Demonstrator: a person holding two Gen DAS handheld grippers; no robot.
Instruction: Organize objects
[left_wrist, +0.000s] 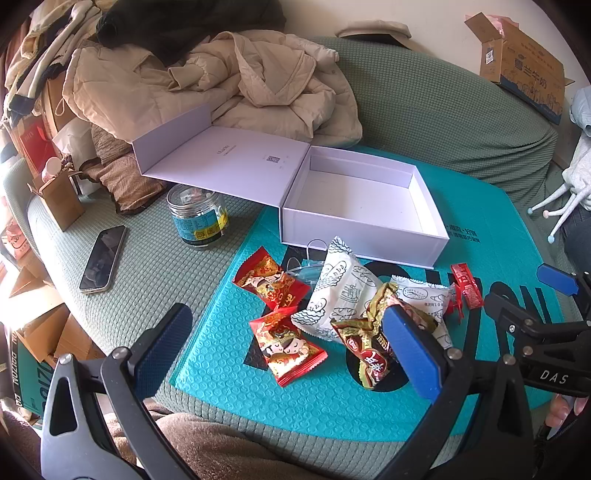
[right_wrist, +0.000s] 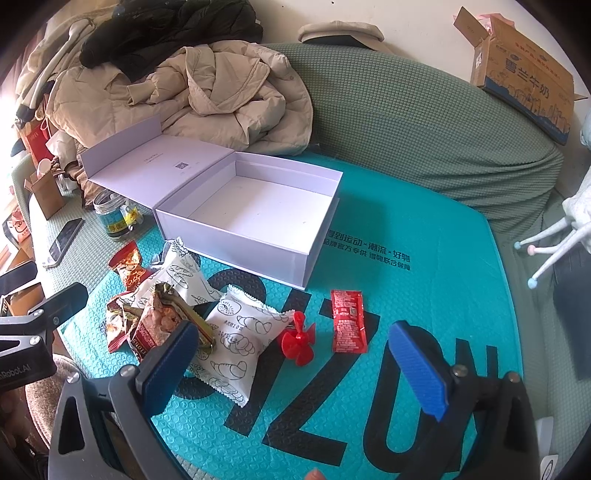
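An open white box lies empty on a teal bubble mailer, lid folded to the left. In front of it lies a heap of snack packets: two red ones, white bread packets, a gold-brown one. A red sachet and a red plastic propeller lie to the right. My left gripper is open above the heap. My right gripper is open near the propeller and also shows at the right of the left wrist view.
A glass jar and a phone lie left of the mailer on the green sofa. Beige jackets are piled behind the box. A cardboard carton sits on the sofa back at right. Boxes and bags crowd the left edge.
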